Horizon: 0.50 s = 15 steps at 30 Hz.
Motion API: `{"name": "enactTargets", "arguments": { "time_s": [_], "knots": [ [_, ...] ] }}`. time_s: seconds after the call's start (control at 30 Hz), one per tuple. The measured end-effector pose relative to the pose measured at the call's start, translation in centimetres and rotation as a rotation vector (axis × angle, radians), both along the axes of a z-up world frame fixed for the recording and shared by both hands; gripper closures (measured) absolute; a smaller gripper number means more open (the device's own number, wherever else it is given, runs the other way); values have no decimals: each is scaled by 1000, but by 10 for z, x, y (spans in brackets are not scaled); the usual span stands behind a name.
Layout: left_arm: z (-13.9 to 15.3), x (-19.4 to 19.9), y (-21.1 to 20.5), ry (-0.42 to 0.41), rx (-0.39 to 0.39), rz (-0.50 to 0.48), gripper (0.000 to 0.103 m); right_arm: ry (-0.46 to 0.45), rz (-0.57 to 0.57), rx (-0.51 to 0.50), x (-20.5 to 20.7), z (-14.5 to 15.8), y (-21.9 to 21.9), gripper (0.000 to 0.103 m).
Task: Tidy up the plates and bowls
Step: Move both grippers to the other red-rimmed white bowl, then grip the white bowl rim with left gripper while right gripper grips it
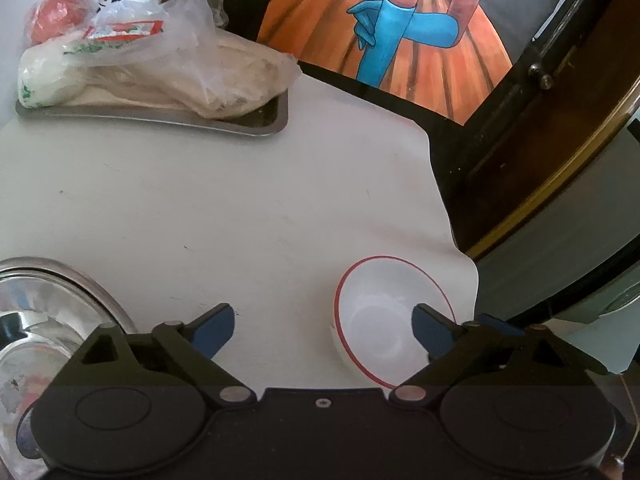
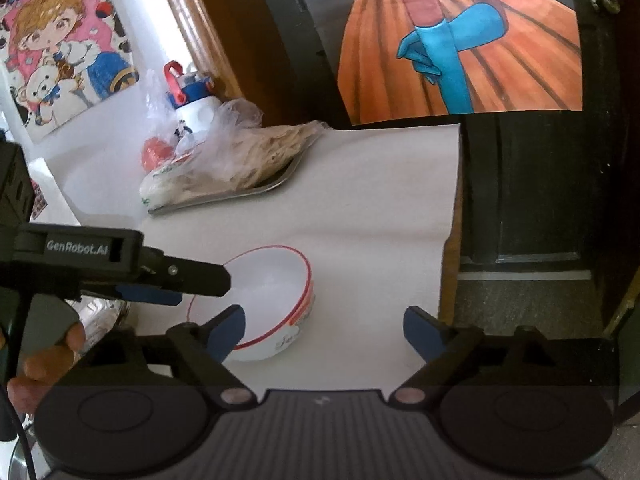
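At our far left sits a steel bowl. Our left gripper and right gripper both gape empty, flanking the white red-rimmed bowl near the table's right edge. Next, we judge, pinch its rim.

A metal tray at the desk's far side carries plastic-bagged food; a white bottle stands behind it, beside a cartoon poster and an orange-skirt painting
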<state>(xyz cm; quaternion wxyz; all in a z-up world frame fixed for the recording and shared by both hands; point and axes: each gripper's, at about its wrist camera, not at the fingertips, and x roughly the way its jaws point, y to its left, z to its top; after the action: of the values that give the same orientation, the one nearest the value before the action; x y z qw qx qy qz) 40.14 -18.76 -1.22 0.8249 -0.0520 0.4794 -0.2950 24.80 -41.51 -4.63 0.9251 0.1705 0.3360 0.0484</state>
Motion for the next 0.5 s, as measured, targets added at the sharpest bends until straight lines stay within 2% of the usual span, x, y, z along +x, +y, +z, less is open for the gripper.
{"name": "enactTargets", "arguments": {
  "time_s": [0.13,0.23,0.33,0.47,0.5],
  "knots": [
    [-1,0,0,2,-3,-4,13,1,8,1,2,-1,3,21],
    [-1,-1,0,-2,1,-18,21,3,6,1,3,-1,4,29],
    [-3,1,1,7,-5,-18,33,0,2,3,3,-1,5,38],
    [-7,2,0,30,-12,-31,62,6,-15,16,5,-2,8,48],
    [-8,2,0,32,-14,-33,67,7,-18,27,5,-2,9,55]
  ]
}}
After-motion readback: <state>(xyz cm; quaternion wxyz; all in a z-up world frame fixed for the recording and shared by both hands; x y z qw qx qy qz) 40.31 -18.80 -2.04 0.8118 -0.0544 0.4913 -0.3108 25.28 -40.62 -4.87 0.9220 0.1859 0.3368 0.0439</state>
